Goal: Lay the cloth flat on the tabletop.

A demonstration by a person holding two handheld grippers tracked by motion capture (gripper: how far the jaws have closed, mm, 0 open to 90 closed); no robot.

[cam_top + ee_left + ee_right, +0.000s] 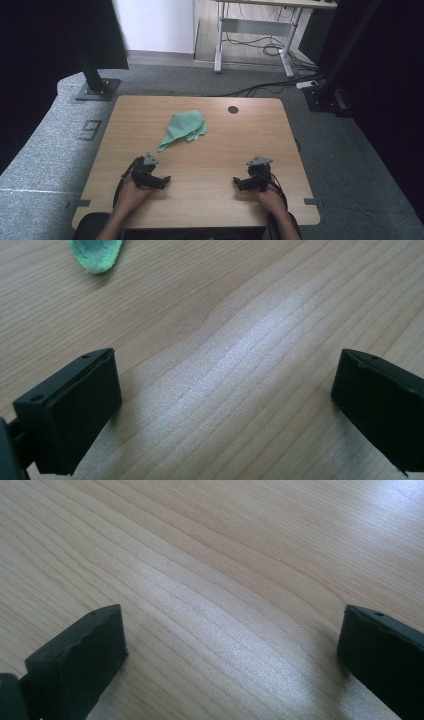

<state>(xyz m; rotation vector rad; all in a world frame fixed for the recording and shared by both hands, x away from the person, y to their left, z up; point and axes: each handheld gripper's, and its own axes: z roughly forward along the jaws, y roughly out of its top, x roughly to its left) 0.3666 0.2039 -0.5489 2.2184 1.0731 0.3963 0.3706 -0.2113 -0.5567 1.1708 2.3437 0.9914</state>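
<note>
Left gripper view cuts the green cloth (96,254) off at its top edge, leaving just one corner in sight beyond the wide-apart jaws of the left gripper (225,390). High view shows the cloth crumpled toward the desk's (240,145) far edge, left of centre, well apart from both tongs. Right gripper (232,645), jaws likewise spread over bare wood, rests near the desk's near edge, farther from the cloth.
</note>
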